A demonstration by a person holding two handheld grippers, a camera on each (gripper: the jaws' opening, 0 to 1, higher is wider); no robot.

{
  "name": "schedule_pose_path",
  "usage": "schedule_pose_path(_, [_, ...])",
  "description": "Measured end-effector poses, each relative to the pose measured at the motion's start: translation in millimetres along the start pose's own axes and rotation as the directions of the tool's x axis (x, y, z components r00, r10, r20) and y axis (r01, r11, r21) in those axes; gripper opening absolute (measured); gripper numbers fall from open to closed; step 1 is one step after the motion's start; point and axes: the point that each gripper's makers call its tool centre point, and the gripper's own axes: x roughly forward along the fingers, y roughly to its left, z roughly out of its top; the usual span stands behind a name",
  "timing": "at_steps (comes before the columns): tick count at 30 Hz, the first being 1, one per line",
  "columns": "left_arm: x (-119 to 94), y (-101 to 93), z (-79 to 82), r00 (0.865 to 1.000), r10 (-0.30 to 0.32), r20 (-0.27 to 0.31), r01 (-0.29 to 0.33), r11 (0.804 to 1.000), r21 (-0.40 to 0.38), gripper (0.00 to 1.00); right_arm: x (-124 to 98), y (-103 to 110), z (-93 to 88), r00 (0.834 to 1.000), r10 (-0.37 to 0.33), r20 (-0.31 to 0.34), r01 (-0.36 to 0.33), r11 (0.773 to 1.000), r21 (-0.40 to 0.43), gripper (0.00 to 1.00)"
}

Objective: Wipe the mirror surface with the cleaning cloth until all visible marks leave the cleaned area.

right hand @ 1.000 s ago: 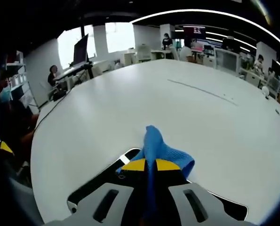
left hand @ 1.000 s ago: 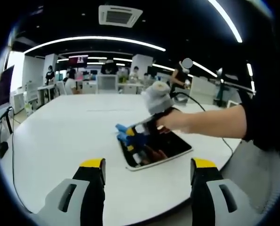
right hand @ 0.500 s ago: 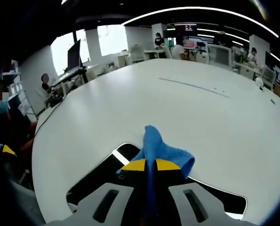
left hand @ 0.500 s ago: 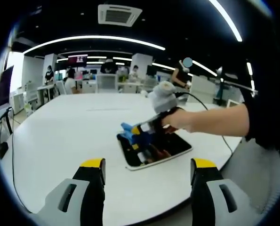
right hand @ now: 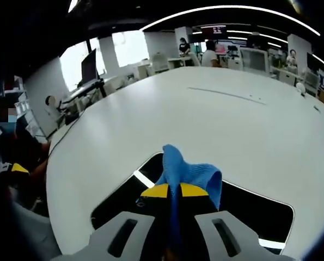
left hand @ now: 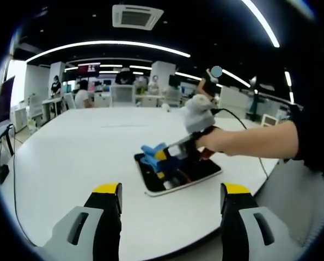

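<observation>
The wiping looks under way but not finished: the right gripper (right hand: 171,191), its 2 jaws clamped on the blue cleaning cloth (right hand: 186,173), is pressing the cloth against the mirror (left hand: 197,171), though no marks can be made out, so what remains is unclear. The mirror is a dark, glossy rectangle with rounded corners and a pale edge, lying flat on the white table (left hand: 69,157) near its right edge. The left gripper (left hand: 171,198) hangs near the table's near edge, jaws apart and holding nothing.

left view distant, right view close, mirror (left hand: 178,173) shared
</observation>
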Motion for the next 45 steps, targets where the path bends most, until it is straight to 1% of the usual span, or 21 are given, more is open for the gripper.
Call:
schedule_pose_path(2, [-0.3, 0.3, -0.2, 1.0, 0.002, 0.001, -0.002, 1.0, 0.0, 0.73, -4.3, 5.1, -4.6, 1.0, 0.008, -0.011, -0.008, 1.0, -0.017, 0.0])
schedule_pose_path(4, [0.2, -0.1, -1.6, 1.0, 0.001, -0.009, -0.001, 1.0, 0.003, 0.73, -11.1, 10.4, -10.6, 1.0, 0.009, -0.008, -0.01, 1.0, -0.013, 0.0])
schedule_pose_path(5, [0.1, -0.1, -2.0, 1.0, 0.003, -0.011, -0.003, 1.0, 0.004, 0.73, -13.3, 12.1, -12.2, 1.0, 0.014, 0.0, -0.014, 1.0, 0.002, 0.0])
schedule_pose_path(7, [-0.8, 0.5, -1.4, 1.0, 0.008, -0.005, -0.008, 1.0, 0.002, 0.73, -9.2, 8.9, -8.2, 1.0, 0.022, 0.0, -0.022, 1.0, 0.022, 0.0])
schedule_pose_path(11, [-0.2, 1.0, 0.7, 1.0, 0.004, 0.006, -0.004, 1.0, -0.003, 0.72, -9.6, 10.0, -9.5, 1.0, 0.028, -0.005, -0.027, 0.999, 0.018, 0.0])
schedule_pose_path(15, [0.9, 5.4, -0.1, 1.0, 0.006, 0.002, -0.006, 1.0, -0.004, 0.72, -16.7, 17.9, -18.7, 0.999, 0.047, -0.025, -0.046, 0.998, 0.032, 0.0])
schedule_pose_path(17, [0.7, 5.9, -0.3, 1.0, 0.014, 0.002, -0.014, 1.0, -0.007, 0.72, -25.0, 26.8, -28.3, 0.997, 0.064, -0.039, -0.062, 0.997, 0.036, 0.0])
schedule_pose_path(18, [0.4, 6.4, -0.1, 1.0, 0.018, 0.005, -0.018, 1.0, -0.008, 0.72, -31.3, 30.7, -34.1, 0.997, 0.067, -0.033, -0.066, 0.997, 0.034, 0.0])
schedule_pose_path(19, [0.1, 6.5, 0.3, 1.0, 0.017, 0.008, -0.017, 1.0, -0.01, 0.72, -31.5, 30.8, -35.1, 0.997, 0.07, -0.026, -0.069, 0.997, 0.036, 0.0])
schedule_pose_path(21, [0.7, 6.1, 0.4, 1.0, 0.016, 0.005, -0.016, 1.0, -0.01, 0.72, -32.5, 31.1, -35.7, 0.997, 0.074, -0.007, -0.073, 0.995, 0.07, 0.0])
schedule_pose_path(26, [-0.1, 5.7, 0.8, 1.0, 0.018, 0.01, -0.018, 1.0, -0.013, 0.72, -37.6, 37.3, -39.4, 0.996, 0.087, -0.01, -0.086, 0.994, 0.073, 0.0])
schedule_pose_path(29, [-0.4, 4.0, 0.3, 1.0, 0.016, 0.006, -0.016, 1.0, -0.01, 0.71, -40.1, 39.9, -41.9, 0.997, 0.081, 0.0, -0.081, 0.994, 0.076, 0.0])
schedule_pose_path(35, [-0.9, 3.5, 2.0, 1.0, 0.013, 0.018, -0.013, 1.0, -0.016, 0.71, -43.3, 44.4, -46.3, 0.997, 0.072, -0.007, -0.072, 0.997, 0.04, 0.0])
schedule_pose_path(36, [-1.4, 2.3, 4.7, 0.999, 0.008, 0.034, -0.007, 1.0, -0.018, 0.7, -43.3, 42.9, -46.6, 0.998, 0.057, -0.019, -0.057, 0.998, -0.018, 0.0])
schedule_pose_path(37, [-1.3, 0.6, 5.1, 0.999, 0.002, 0.036, -0.001, 1.0, -0.019, 0.7, -43.1, 43.9, -46.7, 0.999, 0.047, -0.027, -0.048, 0.998, -0.047, 0.0])
schedule_pose_path(38, [-1.2, -0.3, 2.9, 1.0, 0.0, 0.023, 0.0, 1.0, -0.016, 0.7, -43.8, 46.5, -47.4, 0.998, 0.042, -0.04, -0.045, 0.996, -0.073, 0.0])
schedule_pose_path(39, [-1.5, 0.1, 1.4, 1.0, 0.006, 0.015, -0.005, 1.0, -0.006, 0.7, -42.7, 46.9, -46.7, 0.998, 0.044, -0.039, -0.046, 0.997, -0.067, 0.0])
schedule_pose_path(41, [-1.6, 0.9, 4.2, 0.999, 0.011, 0.031, -0.01, 1.0, -0.018, 0.69, -41.9, 45.1, -46.8, 0.998, 0.048, -0.037, -0.05, 0.997, -0.063, 0.0])
schedule_pose_path(45, [-2.7, 1.2, 4.2, 0.999, 0.02, 0.032, -0.019, 1.0, -0.01, 0.69, -41.8, 43.6, -47.1, 0.998, 0.054, -0.025, -0.055, 0.997, -0.046, 0.0])
